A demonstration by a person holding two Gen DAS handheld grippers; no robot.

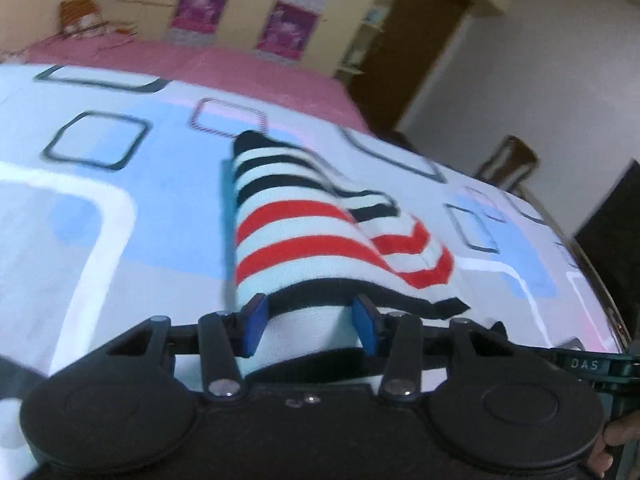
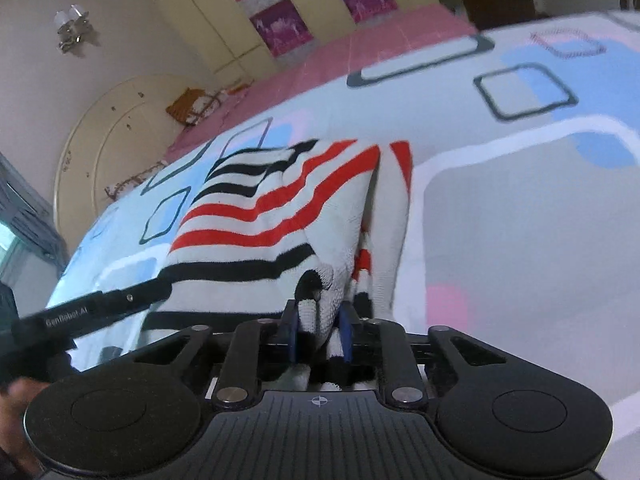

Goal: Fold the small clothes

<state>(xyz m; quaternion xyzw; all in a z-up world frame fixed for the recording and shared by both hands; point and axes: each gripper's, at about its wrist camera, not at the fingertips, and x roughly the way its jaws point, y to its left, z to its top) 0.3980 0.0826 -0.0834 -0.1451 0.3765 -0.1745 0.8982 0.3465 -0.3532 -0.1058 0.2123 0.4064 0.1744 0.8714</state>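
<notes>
Striped garment held at its near edge by the right gripper, on the bed.

Right gripper (image 2: 319,328): fingers drawn together, clamped on a bunched corner of the garment (image 2: 280,216). Left gripper (image 1: 311,320): fingers apart, straddling the garment's near hem (image 1: 304,220), cloth lying between them but not pinched. From both grippers the garment runs straight ahead across the bedsheet (image 1: 120,216), long axis pointing away from the fingers, far end resting flat. One side is already turned over in a loose flap. Judgement: the right hand has control; the coming fold likely carries the near edge forward along that axis.
</notes>
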